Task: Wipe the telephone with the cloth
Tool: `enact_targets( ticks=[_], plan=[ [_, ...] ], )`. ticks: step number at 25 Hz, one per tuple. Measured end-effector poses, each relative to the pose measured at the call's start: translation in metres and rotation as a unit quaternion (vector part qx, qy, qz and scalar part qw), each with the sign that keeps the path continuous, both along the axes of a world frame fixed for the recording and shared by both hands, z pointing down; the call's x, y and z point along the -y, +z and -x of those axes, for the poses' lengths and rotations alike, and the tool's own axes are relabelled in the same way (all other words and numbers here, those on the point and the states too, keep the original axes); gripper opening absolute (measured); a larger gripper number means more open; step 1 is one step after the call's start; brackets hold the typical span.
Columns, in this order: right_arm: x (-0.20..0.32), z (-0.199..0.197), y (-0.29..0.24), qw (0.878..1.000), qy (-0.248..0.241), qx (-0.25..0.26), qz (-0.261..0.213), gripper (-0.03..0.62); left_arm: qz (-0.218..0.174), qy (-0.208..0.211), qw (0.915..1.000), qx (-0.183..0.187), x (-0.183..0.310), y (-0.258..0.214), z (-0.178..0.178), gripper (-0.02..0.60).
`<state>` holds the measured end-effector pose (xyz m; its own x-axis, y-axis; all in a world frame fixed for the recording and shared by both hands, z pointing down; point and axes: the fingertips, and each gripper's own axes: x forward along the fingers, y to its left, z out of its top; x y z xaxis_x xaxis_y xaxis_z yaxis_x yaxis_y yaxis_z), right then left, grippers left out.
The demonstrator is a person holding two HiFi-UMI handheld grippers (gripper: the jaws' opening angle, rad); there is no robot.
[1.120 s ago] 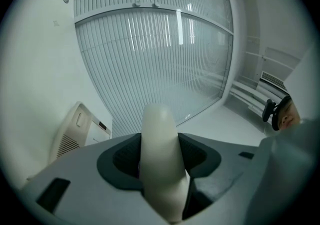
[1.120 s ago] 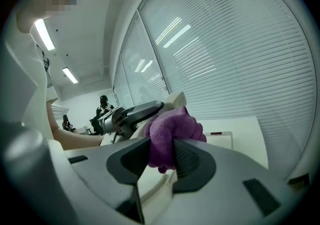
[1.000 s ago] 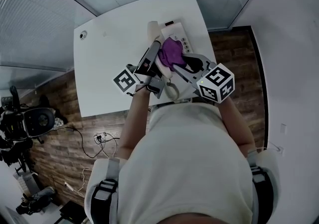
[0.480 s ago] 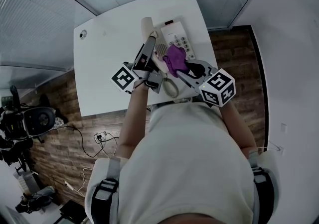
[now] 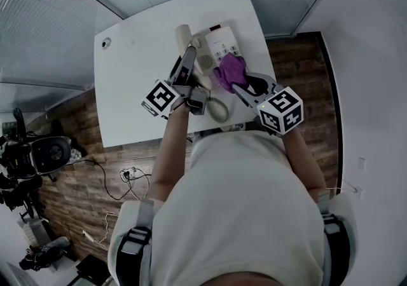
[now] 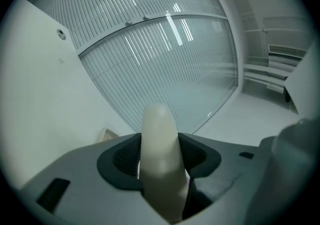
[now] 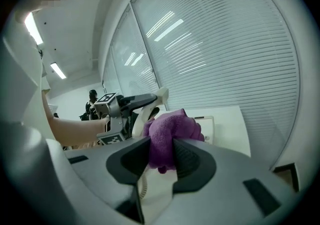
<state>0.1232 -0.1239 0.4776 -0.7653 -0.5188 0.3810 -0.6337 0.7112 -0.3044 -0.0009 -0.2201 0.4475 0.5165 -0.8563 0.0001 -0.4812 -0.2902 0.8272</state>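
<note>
A cream telephone base lies at the far right of the white table. My left gripper is shut on the cream handset, lifted off the base to its left; the handset fills the gap between the jaws. A coiled cord hangs from it toward the near edge. My right gripper is shut on a bunched purple cloth, which sits at the base's near end over the keys. In the right gripper view the cloth bulges from the jaws, with the handset to the left.
A round cable hole sits in the table's far left corner. Glass walls with blinds run behind and left of the table. Wooden floor with cables and a power strip lies below the near edge. The person's arm crosses the right gripper view.
The left gripper has carried the handset leftward, away from the base. The right gripper has shifted the cloth a little right, and more of the base now shows.
</note>
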Motion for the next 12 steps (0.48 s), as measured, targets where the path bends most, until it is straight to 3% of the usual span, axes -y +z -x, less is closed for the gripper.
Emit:
enact_targets(
  ticks=[5,12],
  plan=[
    [0.009,-0.019,-0.001,0.999,0.044,0.007,0.0,0.133,0.055,-0.032,0.9958,0.066,0.002,0.035,0.004,0.232],
    [0.009,-0.035,-0.001,0.998,0.056,0.007,0.001,0.133,0.107,-0.061,0.9835,0.132,0.01,0.071,-0.004,0.232]
  ],
)
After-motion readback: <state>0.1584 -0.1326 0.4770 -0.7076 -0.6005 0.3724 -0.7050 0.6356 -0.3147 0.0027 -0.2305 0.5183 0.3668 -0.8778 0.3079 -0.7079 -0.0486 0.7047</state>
